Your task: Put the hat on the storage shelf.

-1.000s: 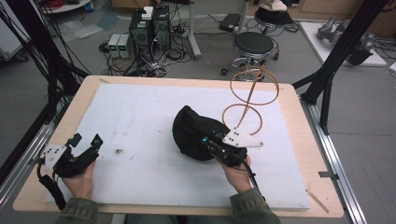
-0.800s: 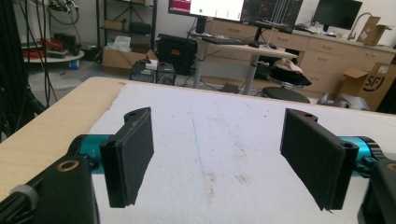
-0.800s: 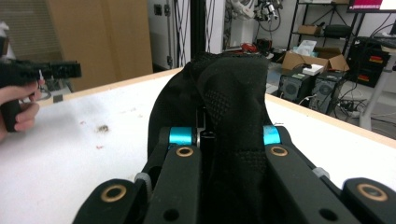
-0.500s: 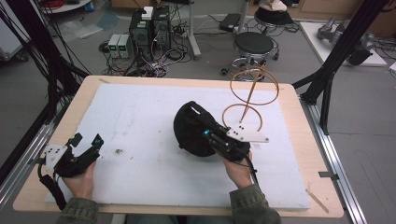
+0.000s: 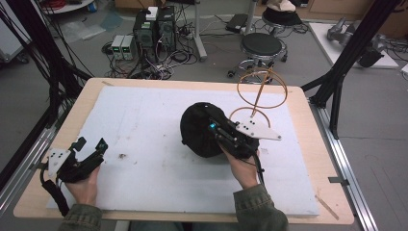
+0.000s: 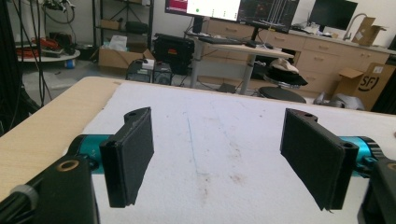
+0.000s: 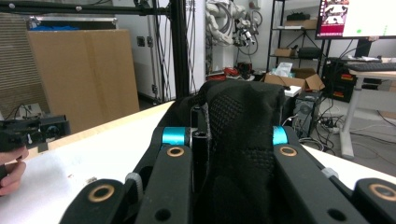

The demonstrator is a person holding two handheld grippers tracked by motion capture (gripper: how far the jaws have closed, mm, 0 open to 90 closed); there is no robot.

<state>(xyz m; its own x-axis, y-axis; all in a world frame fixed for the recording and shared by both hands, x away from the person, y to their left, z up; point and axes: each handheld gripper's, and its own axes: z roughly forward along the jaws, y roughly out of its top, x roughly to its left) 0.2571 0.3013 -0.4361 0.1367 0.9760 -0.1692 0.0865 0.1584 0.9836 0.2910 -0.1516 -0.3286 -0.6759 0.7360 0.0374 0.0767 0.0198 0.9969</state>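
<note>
Jaws of the right gripper [image 5: 215, 129] pinch the black cap [image 5: 198, 129]; left gripper [image 5: 91, 148] gapes.

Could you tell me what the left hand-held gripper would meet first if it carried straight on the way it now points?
Probably nothing soon: the left hand-held gripper stands open over the bare white mat, and its line looks free to the table's far edge, though depth is hard to judge.

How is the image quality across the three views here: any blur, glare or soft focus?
High view: even lighting, slightly soft, no glare on the white mat. Left gripper view: the jaws are sharp, the monitors behind are blown out. Right gripper view: the black cap between the jaws is dark and close but its knit texture shows, with a bright screen at top right.
</note>
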